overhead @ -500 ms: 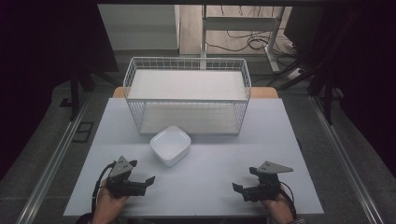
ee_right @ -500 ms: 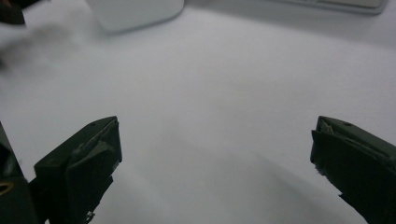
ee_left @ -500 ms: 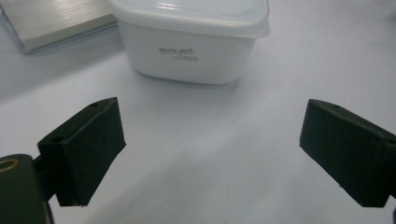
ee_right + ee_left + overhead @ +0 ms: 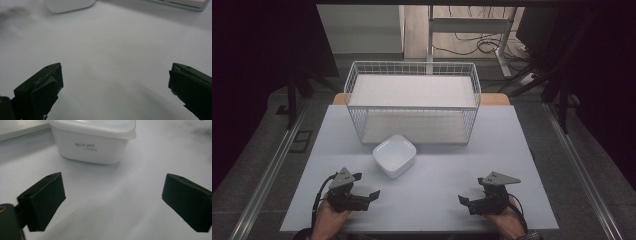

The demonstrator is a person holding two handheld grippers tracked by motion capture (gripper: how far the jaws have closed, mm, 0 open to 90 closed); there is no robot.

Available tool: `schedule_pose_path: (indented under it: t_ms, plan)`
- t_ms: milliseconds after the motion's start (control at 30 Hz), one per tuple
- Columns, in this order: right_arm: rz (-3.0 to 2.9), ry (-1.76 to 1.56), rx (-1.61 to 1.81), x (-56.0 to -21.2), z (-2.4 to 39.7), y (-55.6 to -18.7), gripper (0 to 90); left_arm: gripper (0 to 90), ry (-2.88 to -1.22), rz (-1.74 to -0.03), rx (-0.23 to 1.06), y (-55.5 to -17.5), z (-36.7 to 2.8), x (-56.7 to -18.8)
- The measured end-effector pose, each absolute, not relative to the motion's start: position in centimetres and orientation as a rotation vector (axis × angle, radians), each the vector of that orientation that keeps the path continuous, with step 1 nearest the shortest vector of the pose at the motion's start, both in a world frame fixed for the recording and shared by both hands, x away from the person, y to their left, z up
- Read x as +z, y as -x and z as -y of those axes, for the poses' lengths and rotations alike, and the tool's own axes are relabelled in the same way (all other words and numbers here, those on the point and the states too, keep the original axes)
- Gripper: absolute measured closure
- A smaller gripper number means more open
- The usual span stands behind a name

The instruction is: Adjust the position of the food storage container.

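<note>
A white square plastic container (image 4: 394, 155) with a lid sits on the table just in front of a white wire basket (image 4: 412, 102). My left gripper (image 4: 367, 185) rests low at the near left of the table, its jaws wide apart and empty. In the left gripper view the container (image 4: 92, 142) stands a short way ahead of the left gripper (image 4: 113, 187). My right gripper (image 4: 471, 192) lies at the near right, open, with bare table between its jaws. The right gripper view shows the right gripper (image 4: 116, 72) and the container's edge (image 4: 67, 5) far off at the top left.
The pale table (image 4: 437, 200) has free room between the two grippers and on both sides of the container. The basket stands at the back middle, holding nothing that I can see. Metal rails and dark floor flank the table.
</note>
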State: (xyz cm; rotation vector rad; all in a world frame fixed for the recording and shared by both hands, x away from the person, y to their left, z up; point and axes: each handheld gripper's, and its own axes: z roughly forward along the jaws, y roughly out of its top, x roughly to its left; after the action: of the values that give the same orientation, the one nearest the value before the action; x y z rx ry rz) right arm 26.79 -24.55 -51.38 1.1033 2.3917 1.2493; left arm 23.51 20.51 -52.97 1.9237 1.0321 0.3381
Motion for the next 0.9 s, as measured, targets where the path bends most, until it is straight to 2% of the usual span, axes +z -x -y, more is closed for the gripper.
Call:
schedule_pose_path:
  t_ms: [233, 433, 500, 667, 700, 800, 867, 900]
  plan:
    - [-2.377, -1.115, 1.247, -51.2, 24.5, -26.8, 0.0, 3.0, -1.954, -0.993, 0.333, -23.3, -20.2, -52.7]
    - [-2.401, -1.085, 1.185, -51.0, 23.8, -26.9, 0.0, 8.5, -1.929, -1.037, 0.365, -23.4, -20.6, -52.5]
    - [-2.407, -1.072, 1.166, -50.8, 23.1, -27.1, 6.1, 13.6, -1.903, -1.055, 0.387, -23.4, -20.8, -52.2]
    - [-2.437, -1.057, 1.17, -50.5, 22.2, -27.7, 14.7, 21.9, -1.887, -1.075, 0.398, -23.6, -21.0, -52.1]
    - [-2.458, -1.05, 1.19, -50.3, 21.8, -28.0, 18.0, 27.7, -1.887, -1.081, 0.398, -23.8, -21.1, -52.1]
    - [-2.477, -1.048, 1.186, -50.0, 21.5, -28.5, 22.1, 31.9, -1.888, -1.085, 0.399, -24.0, -21.1, -52.0]
    - [-2.485, -1.049, 1.202, -49.8, 21.4, -29.0, 27.5, 36.3, -1.886, -1.082, 0.397, -24.1, -21.1, -52.0]
    - [-2.485, -1.042, 1.226, -49.3, 21.1, -29.9, 33.1, 39.9, -1.88, -1.084, 0.393, -24.2, -21.2, -51.9]
